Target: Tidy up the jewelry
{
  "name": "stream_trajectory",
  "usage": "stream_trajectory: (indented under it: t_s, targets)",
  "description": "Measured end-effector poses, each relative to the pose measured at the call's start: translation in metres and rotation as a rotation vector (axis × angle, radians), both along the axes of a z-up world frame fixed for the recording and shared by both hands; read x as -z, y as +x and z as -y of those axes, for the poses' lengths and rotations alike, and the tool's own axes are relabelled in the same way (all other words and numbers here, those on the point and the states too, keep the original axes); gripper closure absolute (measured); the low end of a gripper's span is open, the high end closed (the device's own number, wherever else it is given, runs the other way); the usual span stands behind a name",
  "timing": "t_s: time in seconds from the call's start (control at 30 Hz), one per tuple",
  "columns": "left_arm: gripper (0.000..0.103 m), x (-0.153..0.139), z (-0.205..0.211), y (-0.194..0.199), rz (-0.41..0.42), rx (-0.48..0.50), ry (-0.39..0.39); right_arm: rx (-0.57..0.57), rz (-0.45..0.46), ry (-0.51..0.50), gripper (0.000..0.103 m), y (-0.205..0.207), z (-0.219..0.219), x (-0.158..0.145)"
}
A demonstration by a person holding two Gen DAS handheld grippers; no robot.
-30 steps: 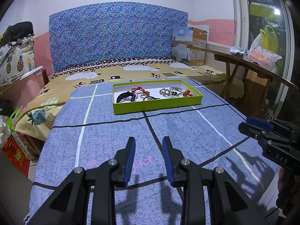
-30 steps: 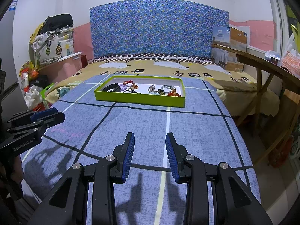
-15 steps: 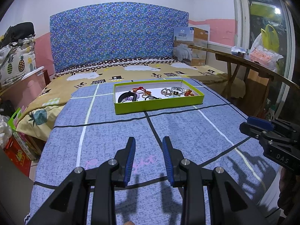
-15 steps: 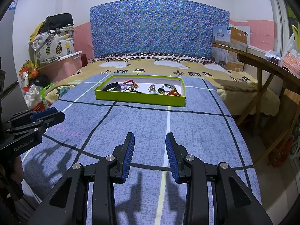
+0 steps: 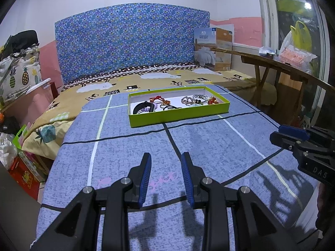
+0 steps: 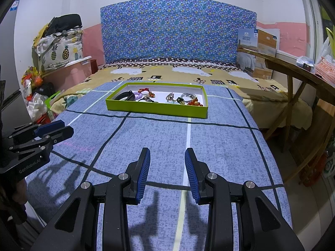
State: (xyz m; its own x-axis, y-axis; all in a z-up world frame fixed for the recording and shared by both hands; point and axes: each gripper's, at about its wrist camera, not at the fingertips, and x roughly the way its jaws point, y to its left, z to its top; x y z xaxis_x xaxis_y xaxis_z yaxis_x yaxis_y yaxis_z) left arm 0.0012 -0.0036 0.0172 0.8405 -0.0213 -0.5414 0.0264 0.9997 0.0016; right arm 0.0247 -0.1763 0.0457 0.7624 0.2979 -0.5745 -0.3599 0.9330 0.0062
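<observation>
Bare blue blanket [image 6: 167, 138] between tools and green tray [image 6: 157, 108]; wooden table [image 6: 297, 71] right.

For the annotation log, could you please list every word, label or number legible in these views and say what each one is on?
"DAS": on the right gripper body, left wrist view.
"GenRobot.AI": on the left gripper body, right wrist view.
"WOOL QUILT": on the cardboard box by the headboard; its smaller print is unreadable.
Pink marks on the blue blanket: too blurred to read.
</observation>
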Motion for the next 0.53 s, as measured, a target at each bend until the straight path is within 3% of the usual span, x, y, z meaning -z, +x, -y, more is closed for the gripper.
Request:
stream_trajectory:
  t_s: [0.53]
  targets:
    - [0.072, 0.0011, 0.002, 0.0009, -0.021, 0.014, -0.034, 0.0, -0.003, -0.002, 0.068, 0.0002, -0.0001, 0.0009]
